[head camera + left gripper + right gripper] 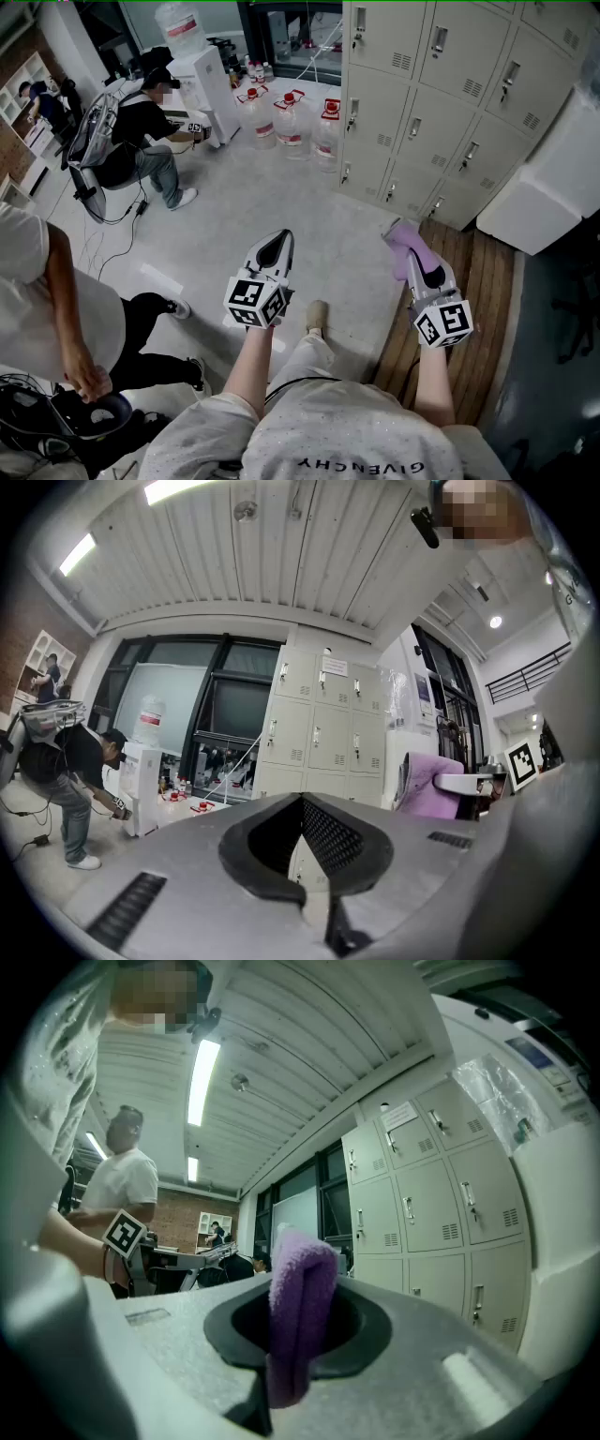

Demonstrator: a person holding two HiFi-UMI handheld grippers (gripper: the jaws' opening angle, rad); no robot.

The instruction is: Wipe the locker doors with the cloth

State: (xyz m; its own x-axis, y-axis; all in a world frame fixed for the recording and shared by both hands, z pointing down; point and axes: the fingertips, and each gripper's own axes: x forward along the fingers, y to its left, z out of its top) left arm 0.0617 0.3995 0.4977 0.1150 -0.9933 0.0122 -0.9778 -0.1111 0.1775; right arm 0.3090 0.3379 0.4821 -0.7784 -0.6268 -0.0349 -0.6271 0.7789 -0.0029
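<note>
The cloth (405,246), purple and fuzzy, sticks out of our right gripper (411,255) in the head view, near the smooth, pale locker doors (441,84). In the left gripper view, our left gripper (302,810) is pressed together on nothing. In the right gripper view, we pinch the folded cloth (300,1316).

In the head view the lockers (422,112) ran off the top and right edges, and a white box (539,192) at right covered their lower corner. In the right gripper view the cloth (302,1279) vanished at its lower end between the jaws, and a note (398,1113) on an upper door was too small to read.
</note>
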